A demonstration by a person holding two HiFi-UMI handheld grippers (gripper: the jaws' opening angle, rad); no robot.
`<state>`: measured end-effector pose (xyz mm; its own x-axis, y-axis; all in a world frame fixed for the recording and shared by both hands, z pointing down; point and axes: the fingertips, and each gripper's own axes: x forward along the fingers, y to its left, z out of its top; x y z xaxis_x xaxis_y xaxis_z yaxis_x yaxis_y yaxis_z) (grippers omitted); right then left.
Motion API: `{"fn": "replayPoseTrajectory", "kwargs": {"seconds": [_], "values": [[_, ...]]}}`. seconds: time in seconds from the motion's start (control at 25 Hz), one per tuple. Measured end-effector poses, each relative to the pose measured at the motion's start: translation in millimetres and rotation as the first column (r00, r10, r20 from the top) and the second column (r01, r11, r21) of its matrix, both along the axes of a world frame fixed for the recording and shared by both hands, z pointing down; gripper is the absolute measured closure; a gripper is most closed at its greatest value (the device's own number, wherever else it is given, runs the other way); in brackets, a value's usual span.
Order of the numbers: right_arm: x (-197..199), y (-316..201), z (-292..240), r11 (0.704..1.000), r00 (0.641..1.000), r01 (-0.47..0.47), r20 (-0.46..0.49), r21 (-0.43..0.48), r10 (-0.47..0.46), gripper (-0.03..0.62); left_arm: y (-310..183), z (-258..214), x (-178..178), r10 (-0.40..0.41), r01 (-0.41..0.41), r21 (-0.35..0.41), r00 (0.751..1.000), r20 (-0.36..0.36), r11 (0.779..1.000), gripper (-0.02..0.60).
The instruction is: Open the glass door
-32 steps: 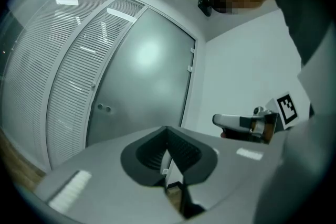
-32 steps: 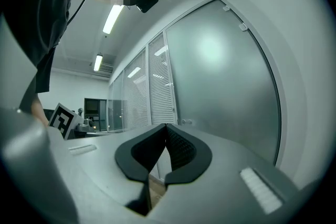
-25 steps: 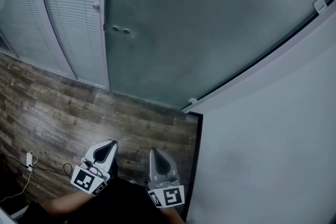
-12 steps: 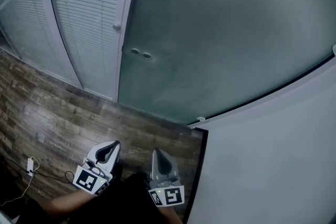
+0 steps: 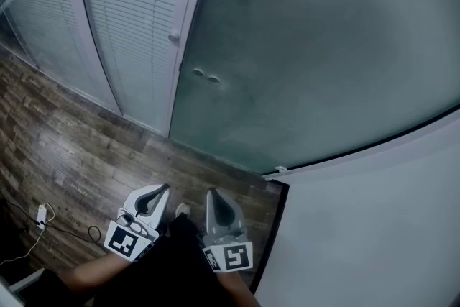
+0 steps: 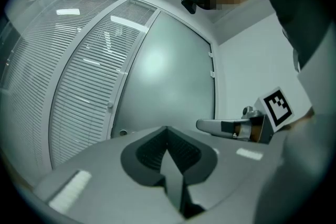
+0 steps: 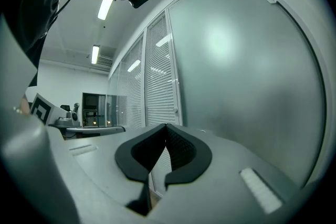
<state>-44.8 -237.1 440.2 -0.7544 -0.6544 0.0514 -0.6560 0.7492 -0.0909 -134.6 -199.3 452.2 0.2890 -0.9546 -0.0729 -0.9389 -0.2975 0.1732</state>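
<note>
We stand on a dark wood-plank floor (image 5: 79, 147) facing a slatted-blind partition (image 5: 136, 11), with a white wall (image 5: 374, 226) at our right. The frosted glass door (image 5: 309, 47) fills the gap between them, ahead of both grippers. It stands upright, long axis vertical, face toward us, with two round fittings (image 5: 205, 75) near its left edge. Only the head view shows the floor and a plugged cable (image 5: 42, 214); only the right gripper view shows ceiling lights (image 7: 105, 8). The left gripper (image 5: 162, 189) and right gripper (image 5: 210, 193) have their jaws closed together on nothing, apart from the door.
</note>
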Motion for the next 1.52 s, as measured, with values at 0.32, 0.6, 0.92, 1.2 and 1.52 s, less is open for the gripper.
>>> {"fn": "replayPoseTrajectory", "kwargs": {"seconds": [0.32,0.6,0.92,1.2,1.52], "values": [[-12,-69,-6,0.998,0.999,-0.054,-0.004,-0.014,0.053,0.507,-22,-15,-24,-0.08,0.078,-0.032,0.995,-0.058,0.996,0.581],[-33,-106,24,0.999,1.0,-0.016,-0.019,-0.046,0.015,0.514,-27,-13,-32,-0.102,0.101,-0.029,0.994,-0.036,0.994,0.581],[-67,-158,48,0.996,0.998,0.039,-0.051,-0.084,-0.043,0.524,-38,-13,-54,-0.148,0.147,-0.057,0.989,0.0,0.987,0.581],[-79,-196,62,0.996,0.997,0.05,-0.057,-0.078,-0.055,0.506,-37,-12,-56,-0.175,0.176,-0.035,0.984,0.014,0.984,0.581],[-90,-237,89,0.994,0.995,0.06,-0.08,-0.088,-0.067,0.501,-39,-5,-66,-0.232,0.233,-0.052,0.973,0.014,0.971,0.581]]}}
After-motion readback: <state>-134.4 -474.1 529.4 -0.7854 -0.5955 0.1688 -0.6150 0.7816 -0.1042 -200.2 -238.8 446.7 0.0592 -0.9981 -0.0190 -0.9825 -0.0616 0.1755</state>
